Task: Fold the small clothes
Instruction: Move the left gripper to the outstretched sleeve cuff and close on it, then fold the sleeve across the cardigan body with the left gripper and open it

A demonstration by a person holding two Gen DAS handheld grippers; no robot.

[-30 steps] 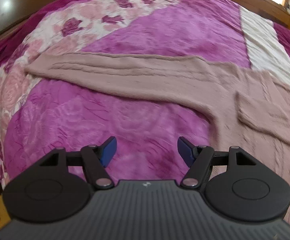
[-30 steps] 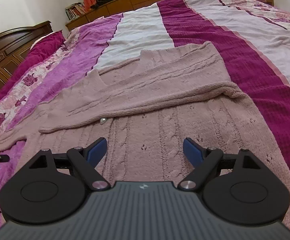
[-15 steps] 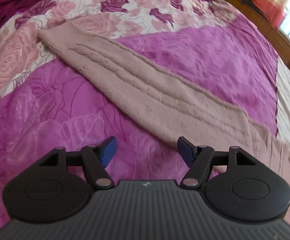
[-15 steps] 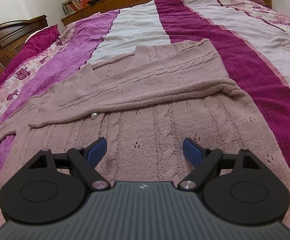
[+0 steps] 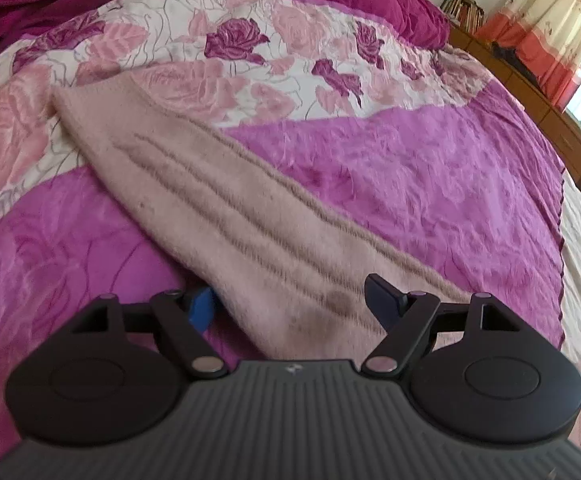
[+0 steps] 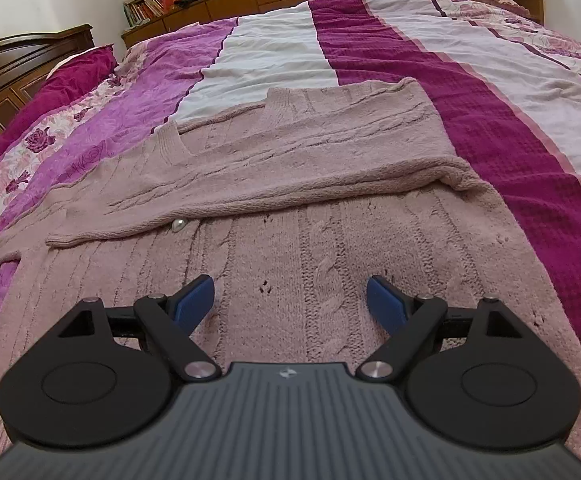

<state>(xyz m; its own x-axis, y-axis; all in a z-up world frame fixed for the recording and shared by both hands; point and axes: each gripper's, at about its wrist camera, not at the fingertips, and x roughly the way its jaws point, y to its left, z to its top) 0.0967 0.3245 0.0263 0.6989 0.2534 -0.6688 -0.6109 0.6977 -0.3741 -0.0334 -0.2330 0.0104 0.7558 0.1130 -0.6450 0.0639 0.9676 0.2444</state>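
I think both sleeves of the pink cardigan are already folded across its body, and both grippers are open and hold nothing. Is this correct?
Not fully. Only one sleeve is folded across the cardigan, as the right wrist view shows. The other sleeve lies stretched out on the bedspread, between the jaws of the open left gripper, in the left wrist view. The right gripper is open and empty.

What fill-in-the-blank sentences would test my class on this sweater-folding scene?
1. The pink knit sweater lies on a ____.
2. One sleeve is already folded ____ the body.
3. The other sleeve runs between the open left gripper's ____.
4. The right gripper holds ____.

Answers: bed; across; fingers; nothing
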